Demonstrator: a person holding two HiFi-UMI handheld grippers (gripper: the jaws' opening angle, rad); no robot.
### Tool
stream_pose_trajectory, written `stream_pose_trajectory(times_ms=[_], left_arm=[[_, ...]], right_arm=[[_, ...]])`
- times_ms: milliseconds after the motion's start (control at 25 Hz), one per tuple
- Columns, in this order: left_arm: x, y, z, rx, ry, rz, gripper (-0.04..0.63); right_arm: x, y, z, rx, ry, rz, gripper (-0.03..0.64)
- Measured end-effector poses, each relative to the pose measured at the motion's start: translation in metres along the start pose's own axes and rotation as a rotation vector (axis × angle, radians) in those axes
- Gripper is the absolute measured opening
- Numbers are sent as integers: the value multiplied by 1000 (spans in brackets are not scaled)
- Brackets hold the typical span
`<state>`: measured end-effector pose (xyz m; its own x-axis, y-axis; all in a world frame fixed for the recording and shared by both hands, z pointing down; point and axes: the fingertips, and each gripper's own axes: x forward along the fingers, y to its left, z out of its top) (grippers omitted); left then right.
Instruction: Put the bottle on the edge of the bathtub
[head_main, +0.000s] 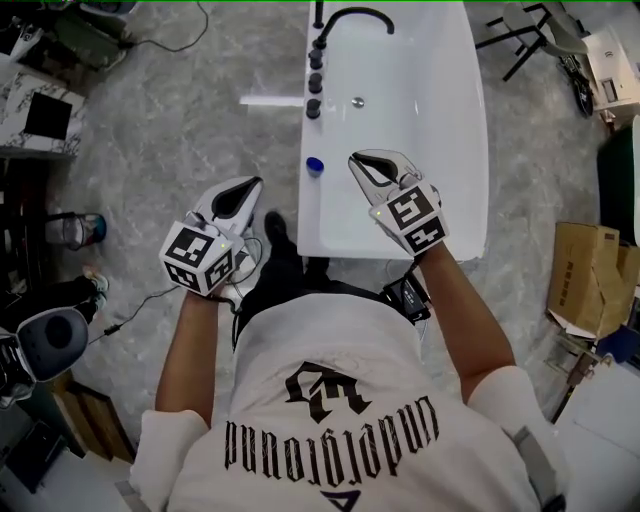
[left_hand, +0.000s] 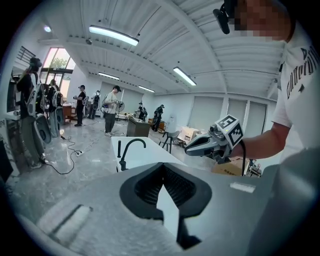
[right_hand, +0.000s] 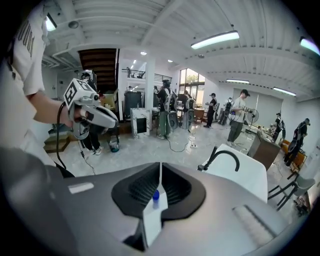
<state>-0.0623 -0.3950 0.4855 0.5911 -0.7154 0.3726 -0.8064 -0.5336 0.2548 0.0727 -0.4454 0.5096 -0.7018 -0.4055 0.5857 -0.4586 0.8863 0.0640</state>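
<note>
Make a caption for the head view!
Left gripper and right gripper, both shut, hover near the bathtub; the bottle stands on its edge.

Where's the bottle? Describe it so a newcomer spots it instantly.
Find the long white bathtub. Along its left rim runs a row of black round knobs; just nearer the person stands the small blue-capped bottle. It is the rim's only blue thing.

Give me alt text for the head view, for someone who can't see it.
Seen from above, a person in a white T-shirt holds the closed right tongs over a white bathtub, beside a small blue-capped bottle standing on the tub's edge at the view's left. The left tongs, also closed, hang over the grey floor.
</note>
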Motion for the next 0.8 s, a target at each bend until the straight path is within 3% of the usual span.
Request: stream_pose_trajectory(times_ms=[280,520,800], left_arm=[[-40,-16,49,63,-85,30,6],[-73,-22,91,113,-172,81,6],[-94,-40,99,134,-193,87,6]], right_arm=[[-42,7,49,-54,-99,-24,2],[-80,11,87,-29,-212,-15,2],[-111,20,95,-36,-266,-30,2]])
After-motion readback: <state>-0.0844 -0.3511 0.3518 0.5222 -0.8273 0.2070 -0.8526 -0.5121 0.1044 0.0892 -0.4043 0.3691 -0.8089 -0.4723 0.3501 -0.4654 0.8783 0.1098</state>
